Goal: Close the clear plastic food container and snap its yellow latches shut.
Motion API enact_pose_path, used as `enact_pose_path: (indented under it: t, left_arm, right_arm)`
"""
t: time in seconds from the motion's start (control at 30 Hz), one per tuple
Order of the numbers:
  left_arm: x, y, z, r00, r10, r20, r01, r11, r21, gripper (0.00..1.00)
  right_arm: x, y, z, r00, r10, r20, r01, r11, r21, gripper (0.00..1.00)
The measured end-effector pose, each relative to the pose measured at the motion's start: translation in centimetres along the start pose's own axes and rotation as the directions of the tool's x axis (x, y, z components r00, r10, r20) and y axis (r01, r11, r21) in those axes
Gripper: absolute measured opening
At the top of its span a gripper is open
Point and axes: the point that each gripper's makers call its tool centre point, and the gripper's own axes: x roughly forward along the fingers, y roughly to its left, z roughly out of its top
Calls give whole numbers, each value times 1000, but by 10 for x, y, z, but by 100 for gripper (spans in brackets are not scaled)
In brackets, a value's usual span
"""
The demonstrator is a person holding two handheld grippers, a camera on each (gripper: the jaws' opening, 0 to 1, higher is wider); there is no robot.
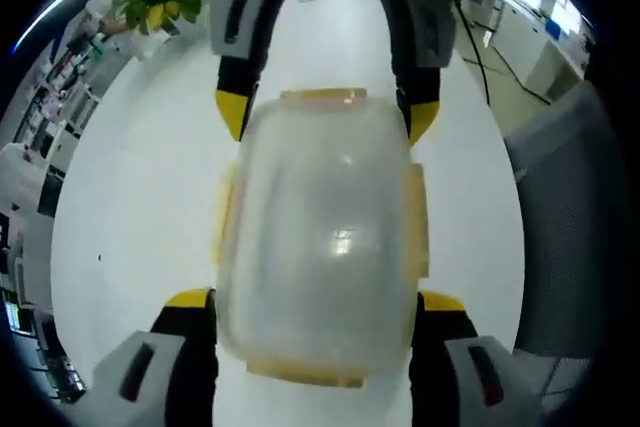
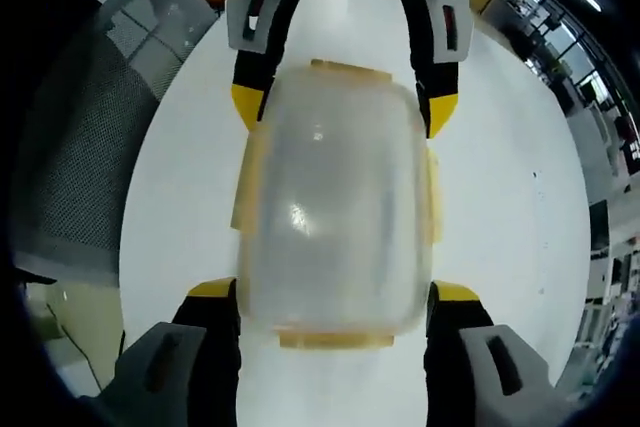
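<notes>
The container [image 1: 322,247] lies on the white table [image 1: 130,207] between the two grippers, its long axis running straight from one to the other. The left gripper [image 1: 315,312] straddles one short end, and the right gripper [image 2: 335,302] straddles the opposite end; each has its jaws spread wide and grips nothing. Both seem equally near. One container, lid [image 2: 335,197] seated. Four yellow latches [image 2: 335,337], one per side; whether any are snapped I cannot tell.
</notes>
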Motion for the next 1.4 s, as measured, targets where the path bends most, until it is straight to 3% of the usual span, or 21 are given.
enact_pose_path:
  t: [0.53,0.77,1.0,1.4]
  left_arm:
    - [-4,-2,-7,999,16,36,-15,999,-35,76]
    - [-10,-2,-21,999,26,45,-23,998,-63,77]
    - [-16,-3,-38,999,32,24,-30,997,-73,77]
    - [-24,6,-65,999,35,9,-34,997,-72,77]
  right_arm:
    - [2,2,8,1000,-1,17,2,1000,-17,73]
    - [9,1,21,1000,-10,-17,10,999,-39,74]
    - [14,-1,38,1000,-13,14,13,999,-44,74]
    - [26,-9,65,1000,-17,-15,16,999,-44,75]
